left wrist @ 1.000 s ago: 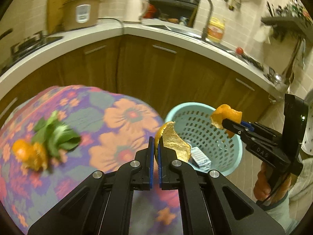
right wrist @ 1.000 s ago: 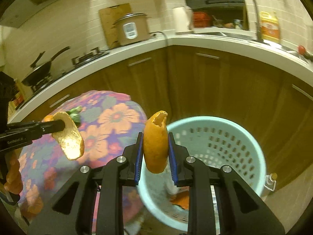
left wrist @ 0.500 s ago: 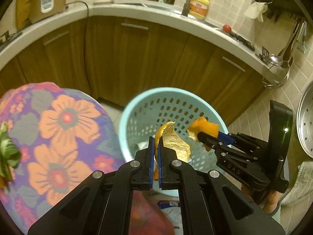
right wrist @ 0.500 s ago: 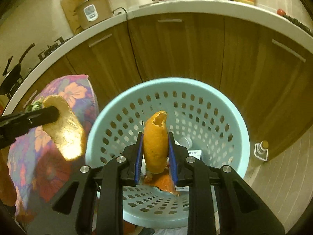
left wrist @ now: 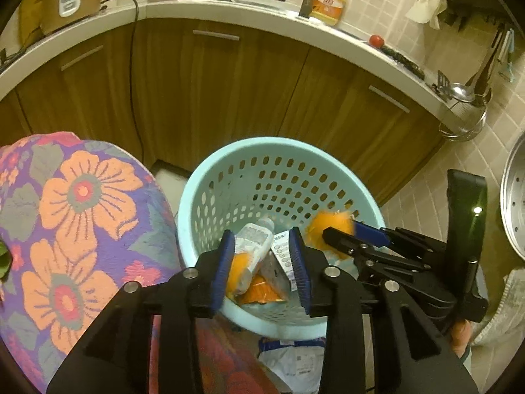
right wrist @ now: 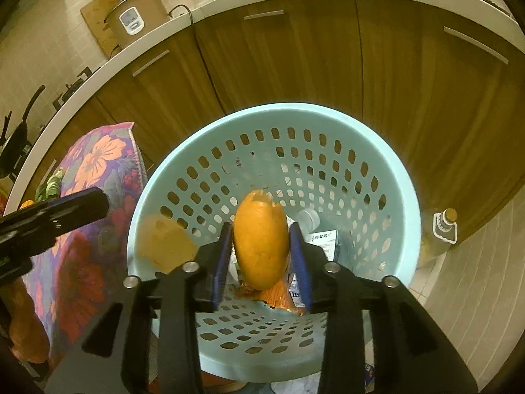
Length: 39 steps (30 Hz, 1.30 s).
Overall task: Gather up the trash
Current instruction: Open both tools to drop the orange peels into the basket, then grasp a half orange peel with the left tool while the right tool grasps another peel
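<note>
1. over the basket (right wrist: 405, 216), both grippers' jaws have just been opening.
2. left gripper (left wrist: 262, 264): jaws spread, nothing between; its peel (right wrist: 167, 246) falls blurred inside the rim.
3. right gripper (right wrist: 261, 259): peel (right wrist: 261, 239) between loosened pads; spread wider, stay above the middle.

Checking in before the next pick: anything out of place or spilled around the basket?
Yes. A crumpled white wrapper lies on the floor just outside the near side of the blue basket rather than in it. A small bottle also sits on the floor by the cabinet.
</note>
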### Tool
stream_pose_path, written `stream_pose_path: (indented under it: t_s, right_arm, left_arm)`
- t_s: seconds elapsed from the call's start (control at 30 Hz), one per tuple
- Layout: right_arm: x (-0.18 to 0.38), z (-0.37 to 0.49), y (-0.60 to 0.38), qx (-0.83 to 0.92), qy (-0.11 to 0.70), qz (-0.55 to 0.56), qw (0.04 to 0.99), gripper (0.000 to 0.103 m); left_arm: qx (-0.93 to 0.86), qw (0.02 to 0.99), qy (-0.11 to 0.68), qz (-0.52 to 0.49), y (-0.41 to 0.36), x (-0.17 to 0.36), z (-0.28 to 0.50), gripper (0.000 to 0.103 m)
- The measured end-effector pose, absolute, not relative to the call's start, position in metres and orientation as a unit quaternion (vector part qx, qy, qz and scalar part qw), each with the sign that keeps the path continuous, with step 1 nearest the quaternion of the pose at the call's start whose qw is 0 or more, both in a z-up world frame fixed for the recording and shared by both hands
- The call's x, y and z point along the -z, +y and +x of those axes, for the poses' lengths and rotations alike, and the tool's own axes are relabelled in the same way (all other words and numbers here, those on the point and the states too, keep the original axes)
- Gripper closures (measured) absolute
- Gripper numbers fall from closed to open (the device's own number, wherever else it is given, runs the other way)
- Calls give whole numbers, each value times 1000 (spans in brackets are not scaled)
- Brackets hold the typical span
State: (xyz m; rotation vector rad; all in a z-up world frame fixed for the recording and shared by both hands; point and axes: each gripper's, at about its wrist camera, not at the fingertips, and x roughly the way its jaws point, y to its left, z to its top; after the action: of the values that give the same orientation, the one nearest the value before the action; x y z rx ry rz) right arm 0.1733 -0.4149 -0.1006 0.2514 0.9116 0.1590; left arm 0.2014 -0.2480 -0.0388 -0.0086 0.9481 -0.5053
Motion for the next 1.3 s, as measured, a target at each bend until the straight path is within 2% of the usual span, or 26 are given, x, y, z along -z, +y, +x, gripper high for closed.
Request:
stream_pose_path:
  t_s: [0.47, 0.67, 1.03, 1.3]
  right_arm:
    - [55, 162, -375, -118, 401, 100, 903, 63]
    - [23, 162, -331, -155, 374, 74, 911, 62]
    - [-10, 165, -229, -238, 350, 16, 906, 63]
    - [-17, 165, -150, -289, 338, -34, 895, 63]
  left_arm:
    - [224, 883, 409, -49, -196, -2, 176, 67]
    - [185, 909, 365, -75, -141, -35, 160, 55]
    - [71, 937, 314, -132, -2, -66, 130, 54]
    - [32, 925, 331, -184, 67, -47, 125, 54]
